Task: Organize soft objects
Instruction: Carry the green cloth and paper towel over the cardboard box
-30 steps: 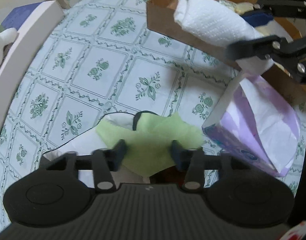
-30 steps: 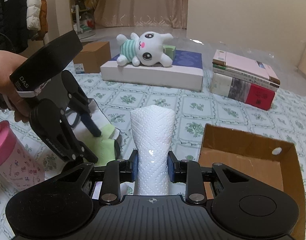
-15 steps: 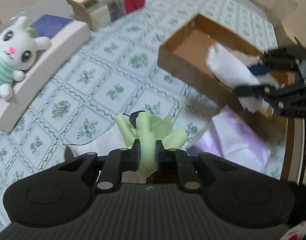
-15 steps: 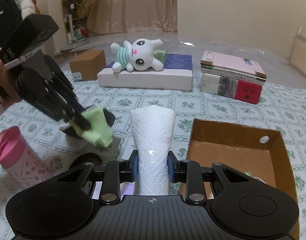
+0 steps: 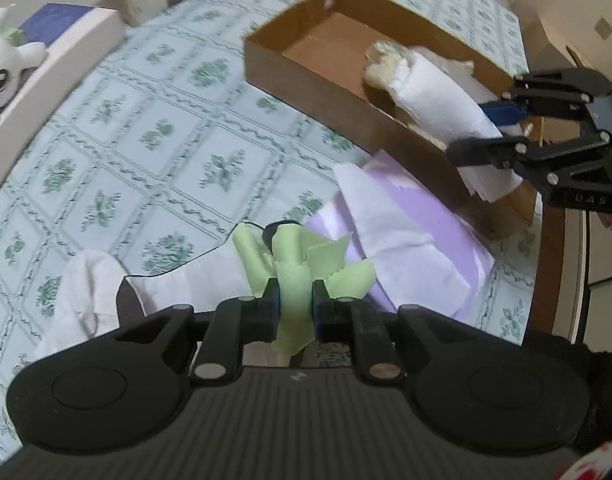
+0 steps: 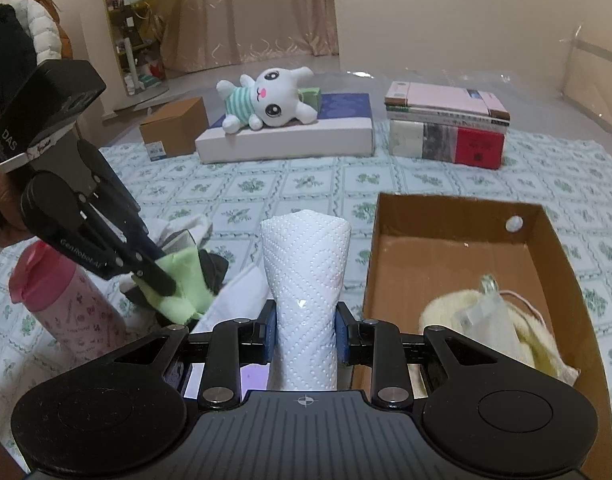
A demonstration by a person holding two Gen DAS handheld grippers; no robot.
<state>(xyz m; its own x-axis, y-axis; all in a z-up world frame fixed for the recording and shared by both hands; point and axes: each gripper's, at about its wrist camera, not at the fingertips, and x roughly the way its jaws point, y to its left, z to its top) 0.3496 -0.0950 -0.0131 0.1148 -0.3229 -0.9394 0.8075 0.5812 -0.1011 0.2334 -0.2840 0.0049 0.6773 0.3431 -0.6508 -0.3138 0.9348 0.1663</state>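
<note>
Green-patterned cloth (image 6: 306, 184) covers surface | left claw (image 5: 294, 307) pinches green rag (image 5: 302, 264) | right claw (image 6: 305, 334) grips paper towel (image 6: 306, 280)

Crumpled green cloth (image 5: 294, 276) pinched aloft; white paper-towel roll (image 6: 306, 280) held upright.

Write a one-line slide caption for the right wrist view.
Right gripper clamps a paper towel roll beside the cardboard box; left gripper holds a green cloth.

Home room: curtains (image 6: 246, 12), coats on rack (image 6: 26, 40), plush bunny (image 6: 270, 98), floral cloth (image 6: 425, 184)
</note>
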